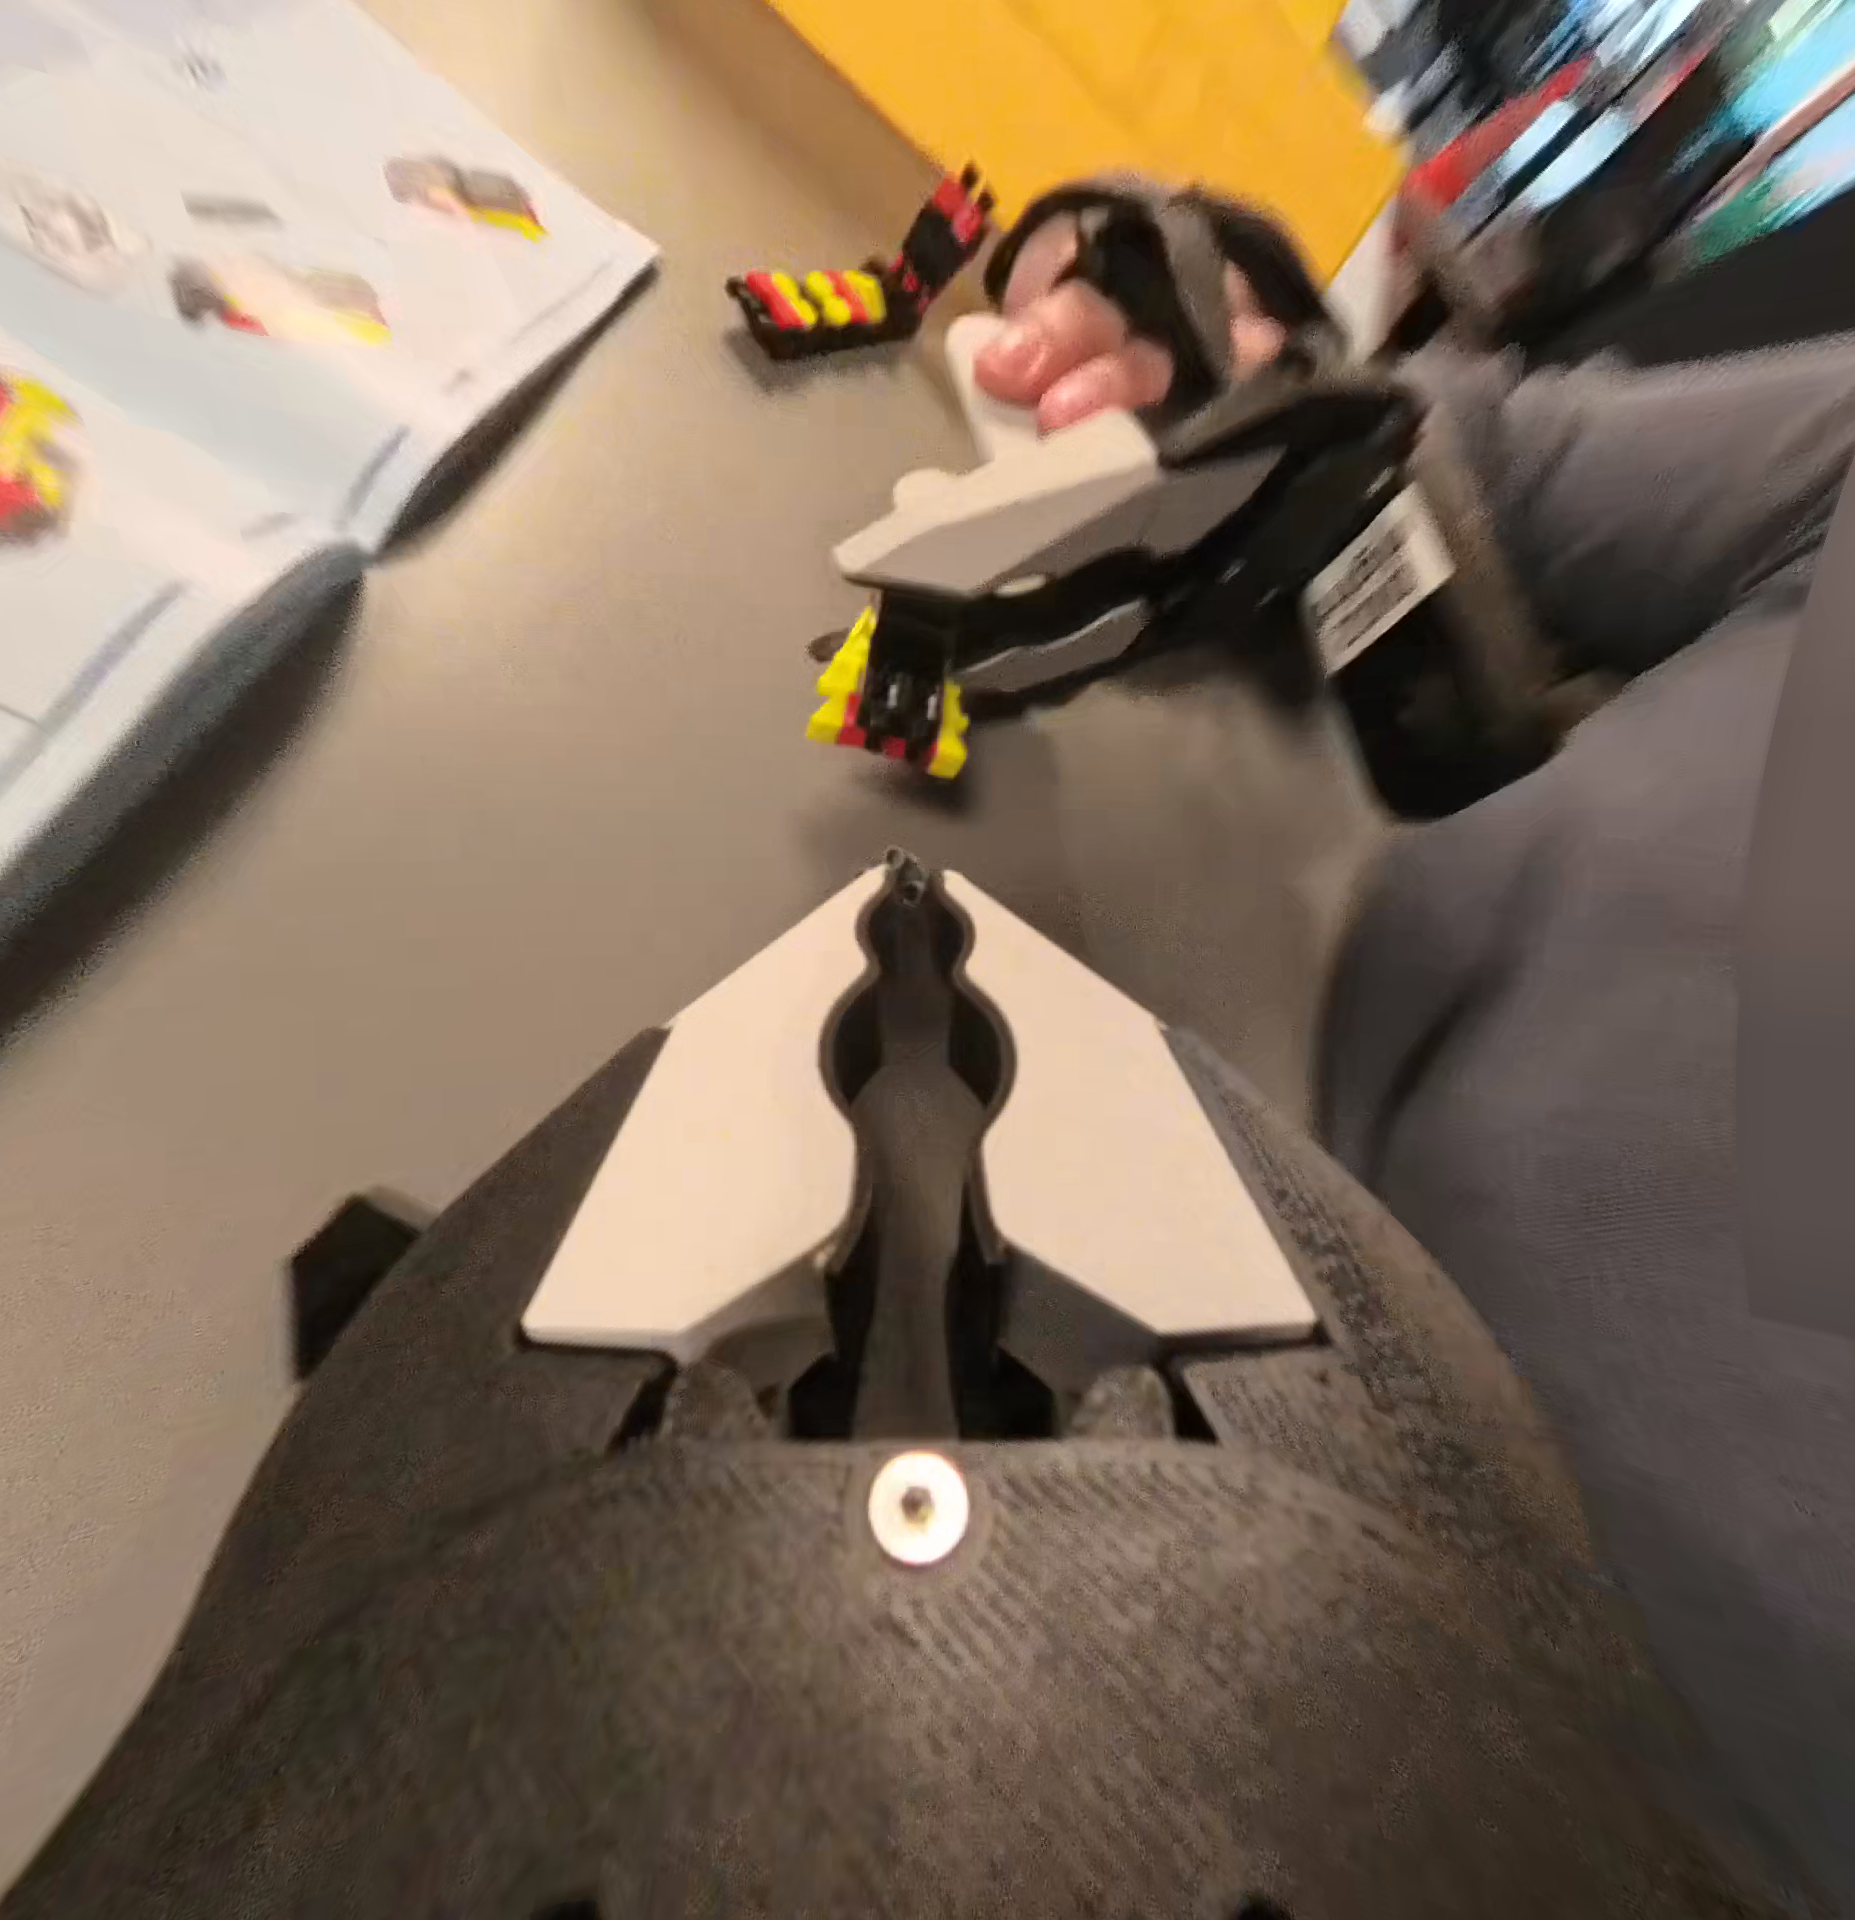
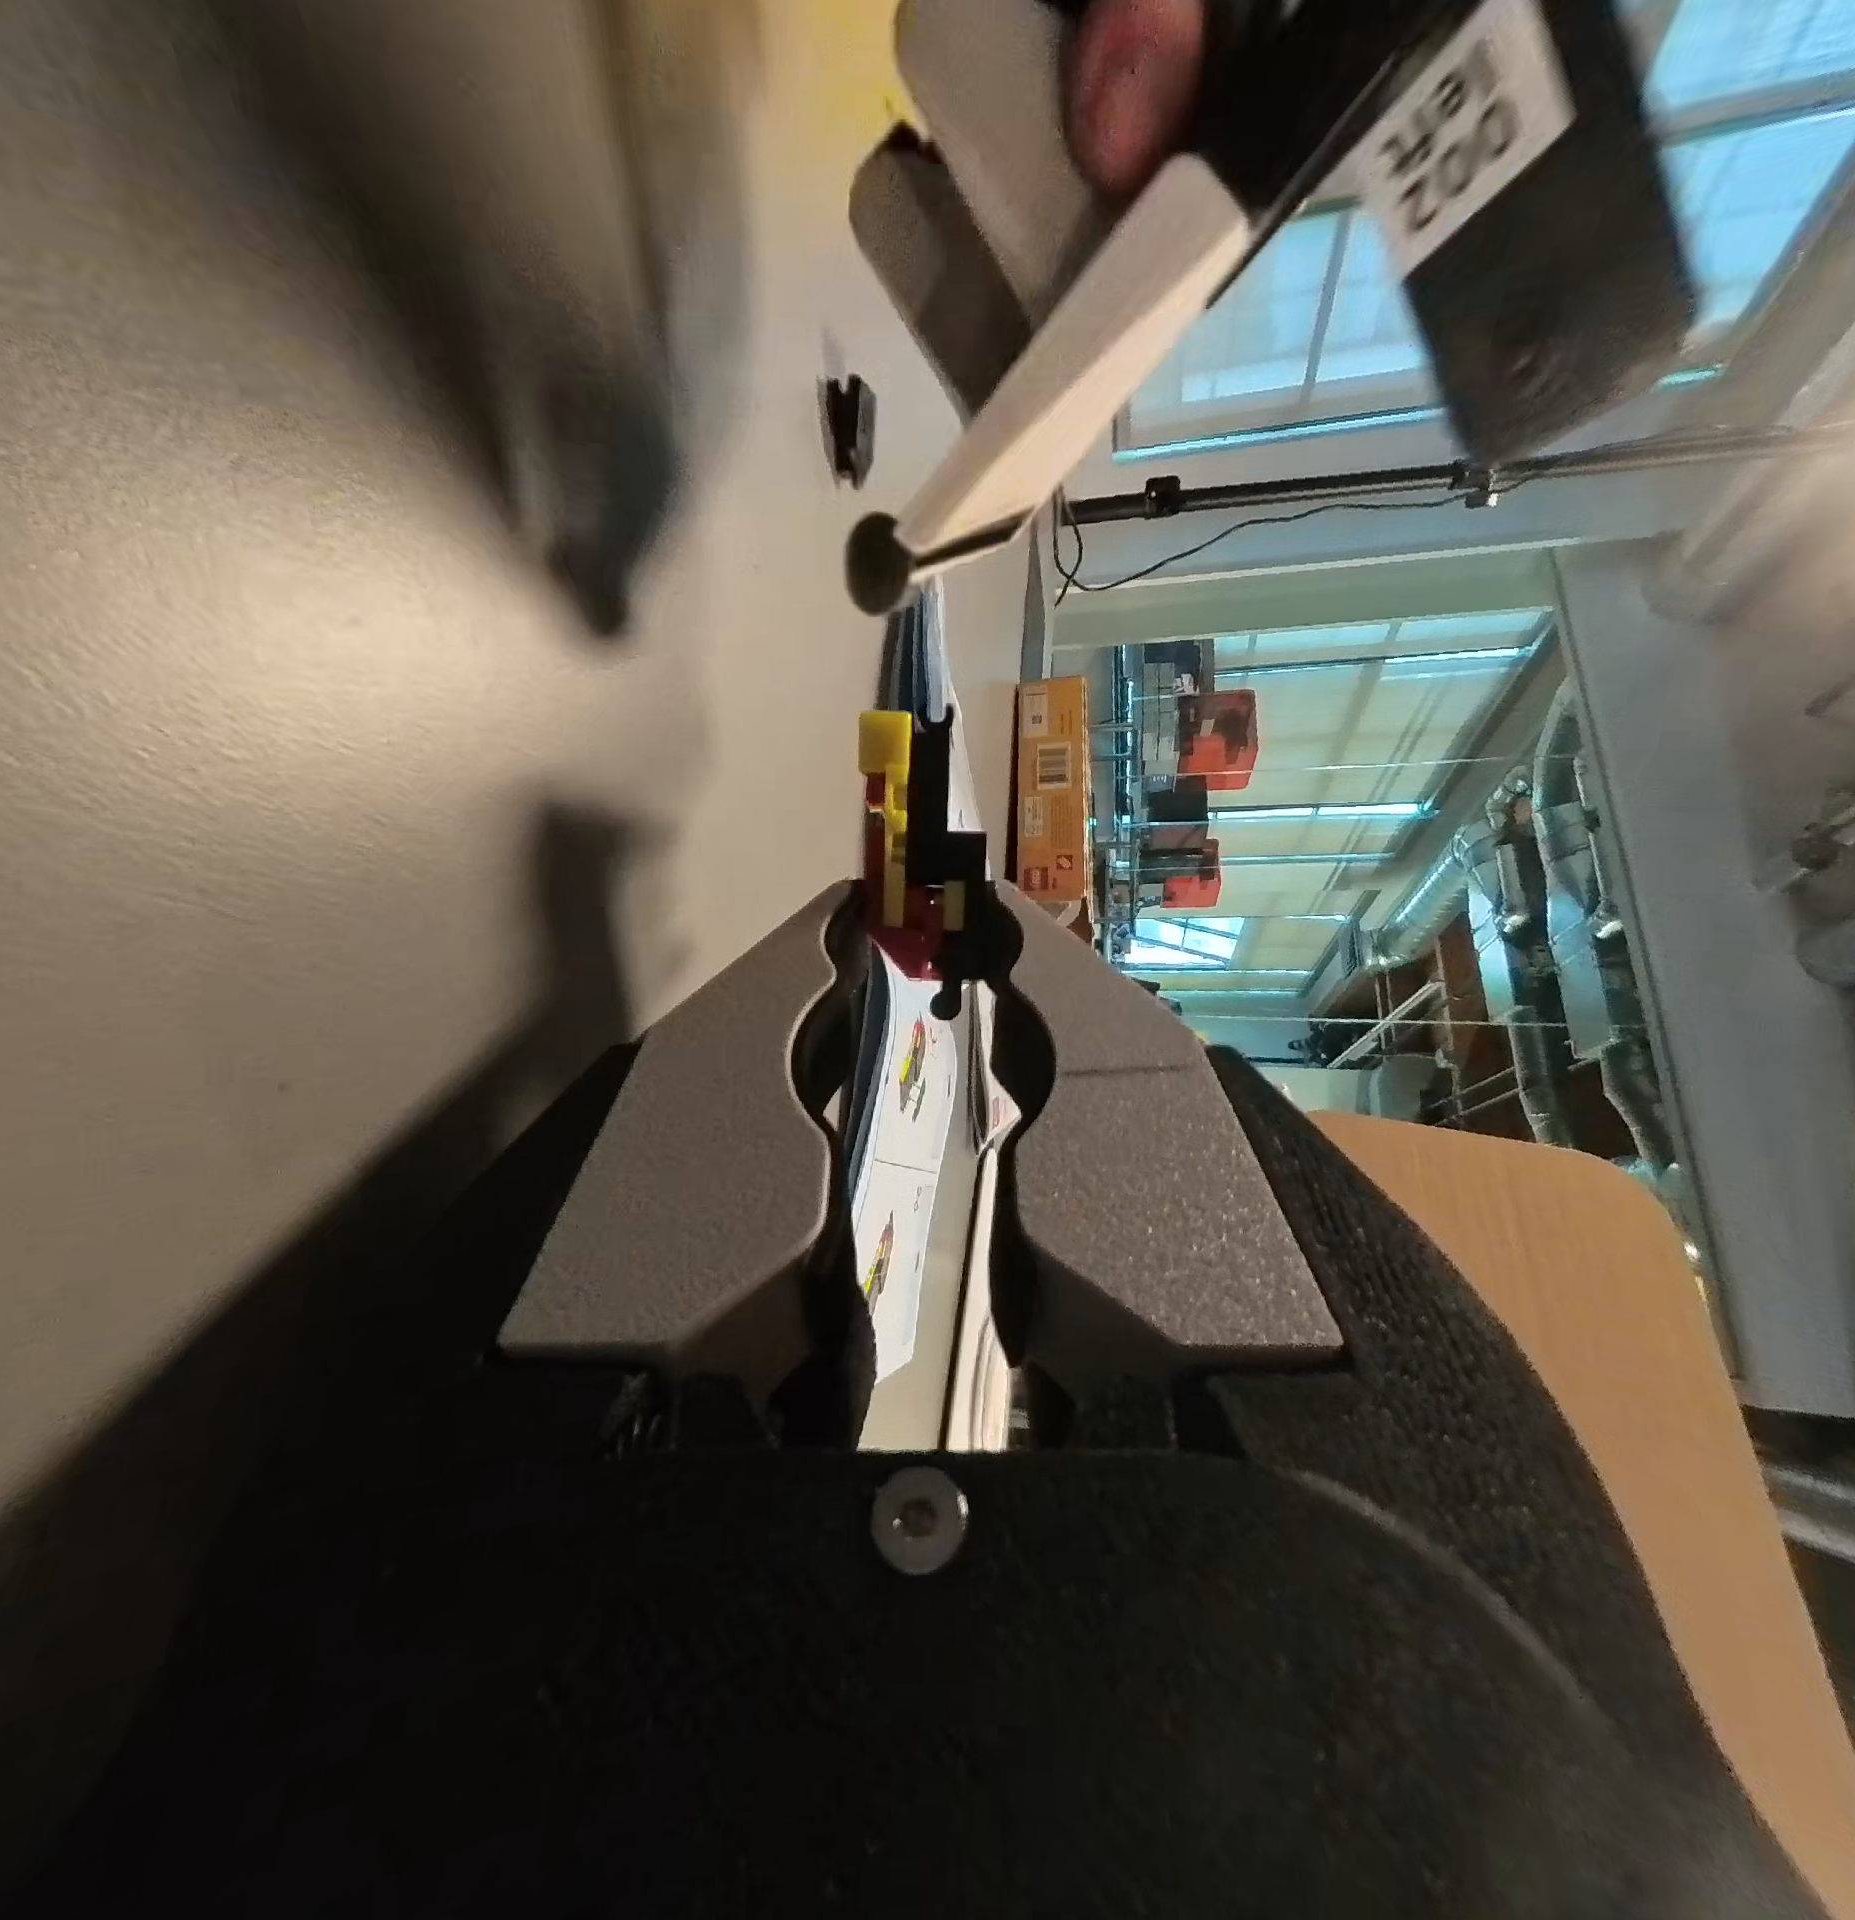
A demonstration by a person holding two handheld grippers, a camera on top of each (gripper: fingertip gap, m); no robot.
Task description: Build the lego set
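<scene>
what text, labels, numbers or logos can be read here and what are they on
large white label, top of the right wrist view: bold print, legible, but not reproduced here.
small white label, right side of the left wrist view: too blurred to read.
instruction booklet, open on the table: print too blurred to read.
orange box, background: barcode and print too small to read.
</scene>
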